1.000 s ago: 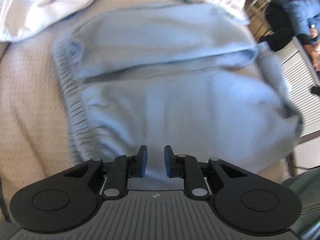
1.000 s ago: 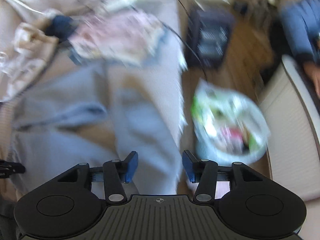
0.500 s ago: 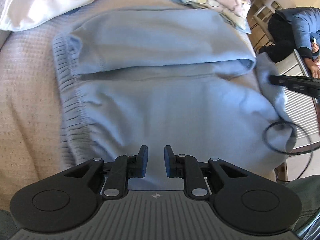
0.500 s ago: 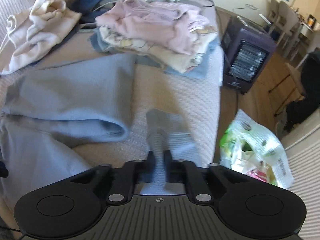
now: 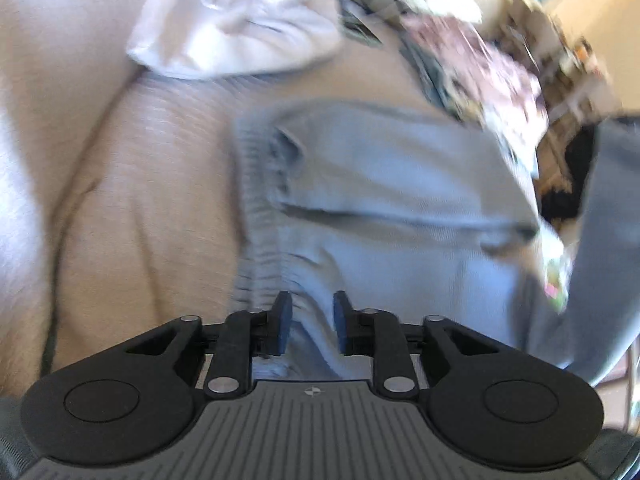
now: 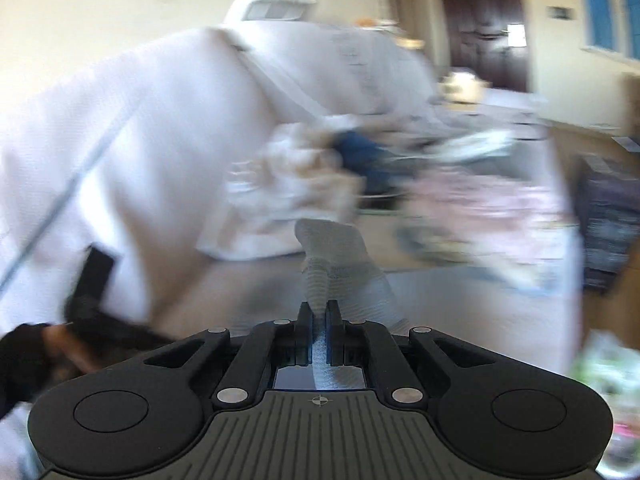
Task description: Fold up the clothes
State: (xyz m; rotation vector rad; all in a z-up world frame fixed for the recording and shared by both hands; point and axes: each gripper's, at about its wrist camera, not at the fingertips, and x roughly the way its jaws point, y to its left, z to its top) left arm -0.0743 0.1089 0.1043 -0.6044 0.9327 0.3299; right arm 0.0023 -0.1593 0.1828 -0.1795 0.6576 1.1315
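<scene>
On the beige sofa cover [image 5: 132, 208] in the left wrist view lie the light blue sweatpants [image 5: 392, 192], spread out, ribbed waistband to the left, one leg folded over the other. Left tool [image 5: 308, 322] hovers low over the waistband end, fingers apart with a moderate gap, nothing between them. A strip of the same blue cloth rises at the right edge. White garment [image 5: 240, 28] lies bunched further back, a blurred patterned clothes pile [image 5: 480, 60] at the upper right.

Right wrist view, heavy motion blur: right tool [image 6: 319, 320] is nearly closed, pinching a ribbed cuff of the blue sweatpants [image 6: 332, 252], cloth standing up from between the fingers and lifted off the sofa. Behind are the white sofa back [image 6: 160, 128], a cream and navy clothes heap [image 6: 320, 160], pink clothes [image 6: 492, 200] to the right, dark heater [image 6: 608, 224] at the far right.
</scene>
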